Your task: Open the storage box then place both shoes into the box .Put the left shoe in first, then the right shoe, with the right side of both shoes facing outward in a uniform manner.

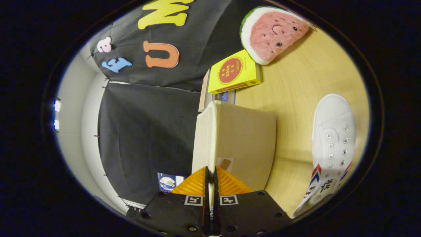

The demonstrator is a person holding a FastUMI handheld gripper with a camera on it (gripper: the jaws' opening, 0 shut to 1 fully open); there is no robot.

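So that the storage box [243,144] can be opened, its lid [205,138] is being pinched by the claw [210,184], a white shoe [332,148] lying at three o'clock.

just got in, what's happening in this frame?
The handheld gripper is pinched shut on the edge of the storage box lid, with the beige box just ahead of its fingers. A white shoe lies on the wooden table beside the box, not yet inside. Beyond the box are a yellow book on a small stack and a watermelon plush.
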